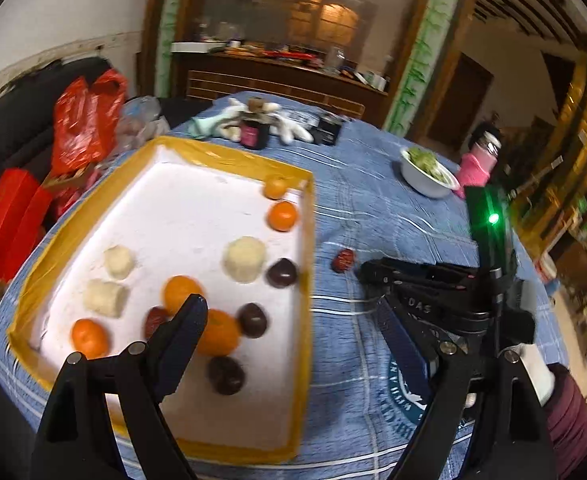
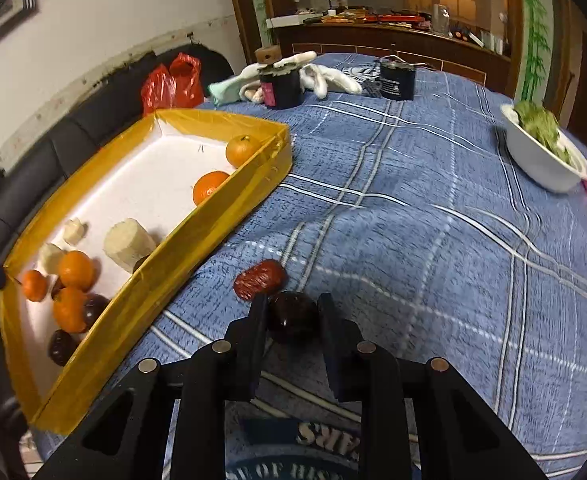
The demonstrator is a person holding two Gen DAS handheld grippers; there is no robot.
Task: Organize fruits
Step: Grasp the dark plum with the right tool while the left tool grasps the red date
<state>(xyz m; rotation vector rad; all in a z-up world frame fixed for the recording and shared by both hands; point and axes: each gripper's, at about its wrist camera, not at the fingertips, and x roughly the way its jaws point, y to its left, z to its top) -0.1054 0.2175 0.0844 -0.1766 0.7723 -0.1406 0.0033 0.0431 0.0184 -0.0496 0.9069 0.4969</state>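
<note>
A yellow-rimmed white tray [image 1: 229,156] [image 2: 213,216] holds several oranges [image 1: 281,216], pale peeled chunks [image 1: 245,258], dark chestnuts [image 1: 281,274] and a red date [image 1: 155,318]. My left gripper [image 1: 293,308] is open and holds nothing. Its left finger [image 1: 189,316] hangs over the tray's near oranges and its right finger is outside the tray wall. My right gripper [image 2: 293,306] is shut on a dark chestnut [image 2: 291,314] on the blue checked cloth beside the tray. A loose red date [image 2: 259,280] [image 1: 343,260] lies just beyond that chestnut.
A white bowl of greens [image 2: 541,160] [image 1: 425,172] and a pink bottle [image 1: 475,164] stand at the right. A dark jar [image 2: 281,88], white gloves [image 2: 325,76] and a black box [image 2: 397,80] sit at the far edge. Red bags [image 1: 85,120] lie past the tray.
</note>
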